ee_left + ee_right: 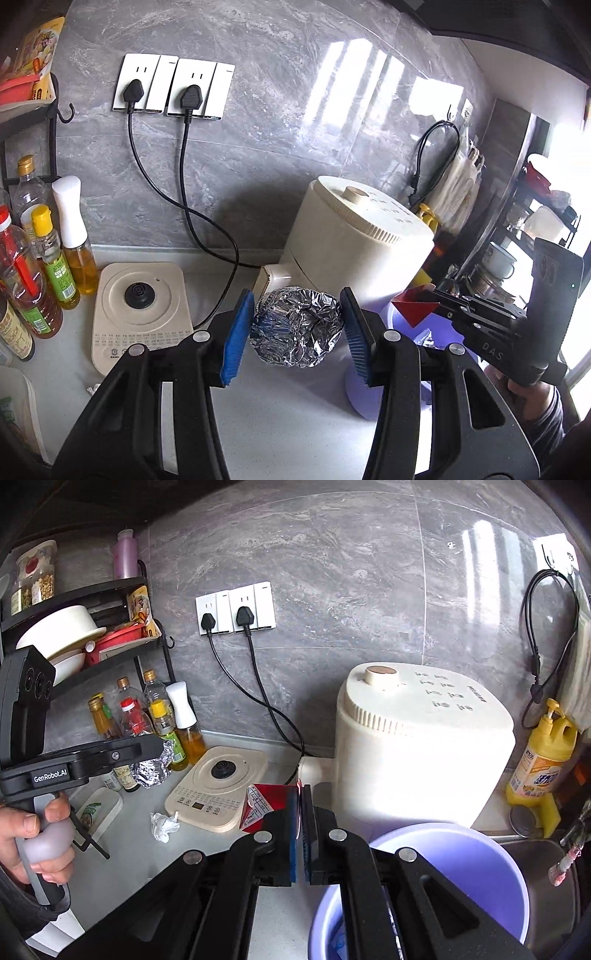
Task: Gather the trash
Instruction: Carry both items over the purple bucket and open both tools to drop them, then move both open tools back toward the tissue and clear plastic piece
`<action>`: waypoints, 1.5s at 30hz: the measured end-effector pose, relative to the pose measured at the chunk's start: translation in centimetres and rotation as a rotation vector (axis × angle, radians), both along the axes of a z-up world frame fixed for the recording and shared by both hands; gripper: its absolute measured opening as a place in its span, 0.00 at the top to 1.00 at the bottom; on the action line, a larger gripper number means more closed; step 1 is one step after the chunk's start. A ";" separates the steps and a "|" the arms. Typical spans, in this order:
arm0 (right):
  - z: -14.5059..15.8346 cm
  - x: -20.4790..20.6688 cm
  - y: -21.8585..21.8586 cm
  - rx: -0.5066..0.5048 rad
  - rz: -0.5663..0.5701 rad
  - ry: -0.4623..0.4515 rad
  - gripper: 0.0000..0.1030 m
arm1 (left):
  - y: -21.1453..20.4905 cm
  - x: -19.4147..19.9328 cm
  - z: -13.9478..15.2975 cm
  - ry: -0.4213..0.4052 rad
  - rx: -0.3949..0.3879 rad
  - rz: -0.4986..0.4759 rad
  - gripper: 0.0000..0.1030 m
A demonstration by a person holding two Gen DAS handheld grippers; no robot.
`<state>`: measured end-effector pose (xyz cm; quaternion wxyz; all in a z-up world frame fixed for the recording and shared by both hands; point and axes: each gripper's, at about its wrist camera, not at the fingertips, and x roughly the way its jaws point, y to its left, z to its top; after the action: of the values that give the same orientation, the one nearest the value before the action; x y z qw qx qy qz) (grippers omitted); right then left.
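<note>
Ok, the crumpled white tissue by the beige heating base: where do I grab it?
Pinch the tissue across its bunched middle, coming straight down from above. It lies low on the countertop with the heating base close beside it, so a sideways approach would likely push it.

A grey marble-patterned tiled wall (351,572) is seen behind a pale speckled desk (288,413). Two white socket plates (173,86) are mounted on the wall, each with a black plug inserted, and bright window light is reflected on the glossy tiles. A black wire shelf rack (92,627) is fixed in the corner. A steel sink (554,878) is set into the desk at the right. Strong daylight is admitted at the far right.
</note>
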<state>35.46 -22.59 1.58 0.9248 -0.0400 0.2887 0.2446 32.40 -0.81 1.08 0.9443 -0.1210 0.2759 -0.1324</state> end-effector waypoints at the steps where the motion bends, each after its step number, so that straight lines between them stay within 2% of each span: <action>1: -0.1 0.1 -1.0 -0.003 -0.022 0.002 0.96 | -0.5 0.2 0.0 0.000 0.001 -0.012 0.53; 6: -0.3 0.4 -5.1 0.003 -0.123 0.014 0.96 | -3.1 0.8 0.2 -0.009 0.009 -0.073 0.53; 9: -0.7 0.6 -7.8 0.045 -0.166 0.033 0.93 | -4.9 1.1 0.0 -0.006 0.014 -0.115 0.53; 10: -0.9 0.7 -8.6 0.049 -0.186 0.041 0.88 | -5.6 1.2 -0.1 -0.005 0.015 -0.130 0.53; 11: -1.1 0.8 -9.3 0.056 -0.207 0.052 0.69 | -6.2 1.3 -0.2 -0.005 0.016 -0.145 0.53; 12: -1.2 0.8 -10.2 0.066 -0.234 0.055 0.61 | -6.8 1.3 -0.2 -0.004 0.016 -0.161 0.53; 13: -1.3 0.7 -10.9 0.074 -0.261 0.053 0.58 | -7.5 1.4 -0.2 -0.003 0.017 -0.179 0.53; 25: -1.5 -1.2 -15.3 0.082 -0.356 0.065 0.58 | -14.0 2.8 1.1 -0.029 0.033 -0.328 0.53; 27: -1.2 -1.5 -15.5 0.082 -0.360 0.055 0.58 | -14.6 3.1 1.4 -0.038 0.010 -0.345 0.47; 29: -0.9 -1.7 -15.7 0.084 -0.366 0.047 0.57 | -14.9 3.3 1.7 -0.048 0.002 -0.330 0.09; 31: -0.7 -1.8 -15.8 0.086 -0.369 0.042 0.56 | -14.6 3.2 2.0 -0.074 -0.010 -0.303 0.07; 39: -1.0 -2.0 -14.6 0.101 -0.352 0.043 0.46 | -9.9 3.1 0.4 0.012 -0.031 -0.204 0.06; 45: -1.2 -2.2 -11.5 0.120 -0.268 0.031 0.24 | -5.9 1.2 -1.0 0.032 0.014 -0.106 0.06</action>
<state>33.27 -34.04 0.42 0.9453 0.0579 0.2907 0.1362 33.64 -6.69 0.03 0.9324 -0.1016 0.2977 -0.1782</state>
